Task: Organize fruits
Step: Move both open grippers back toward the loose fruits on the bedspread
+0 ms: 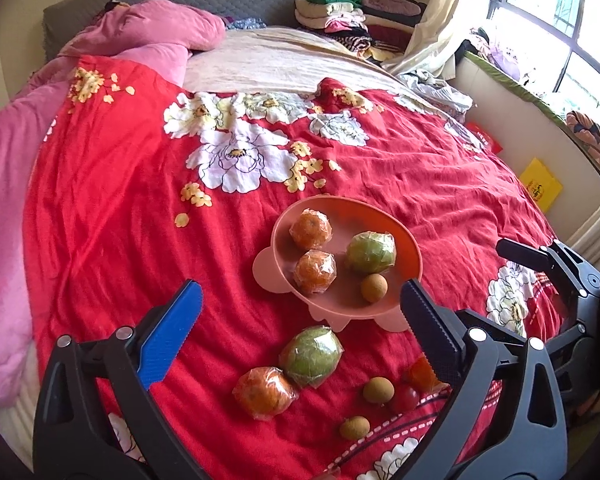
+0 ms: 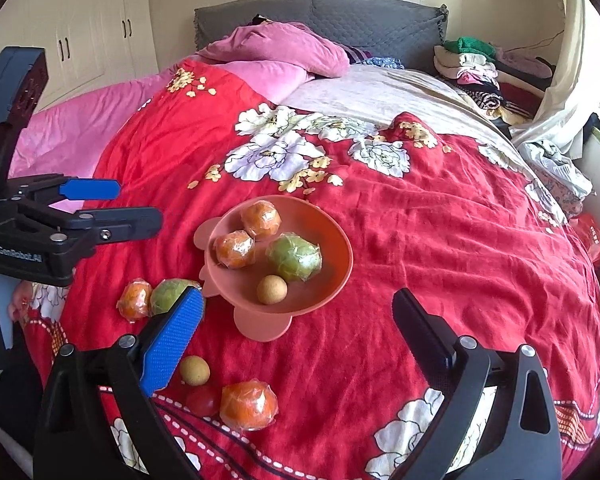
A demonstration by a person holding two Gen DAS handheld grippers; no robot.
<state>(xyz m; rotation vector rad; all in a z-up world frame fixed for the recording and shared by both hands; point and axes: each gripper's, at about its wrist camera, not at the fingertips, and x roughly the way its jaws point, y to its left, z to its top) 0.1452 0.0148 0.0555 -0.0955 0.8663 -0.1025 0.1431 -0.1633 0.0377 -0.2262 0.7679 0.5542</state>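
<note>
Red bedding lies under both grippers, left [image 1: 300, 300] and right [image 2: 298, 312], each tilted downward with jaws spread wide and empty. Between them sits the pink bowl [image 2: 332, 276] holding four fruits, with perhaps six more loose on the cover just beside it.

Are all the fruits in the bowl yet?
Not yet. Four sit in the bowl: two oranges, a green fruit and a small brown one. Both tools, left and right, are open and empty. Six or so wait on the red bedspread, like this orange.
</note>
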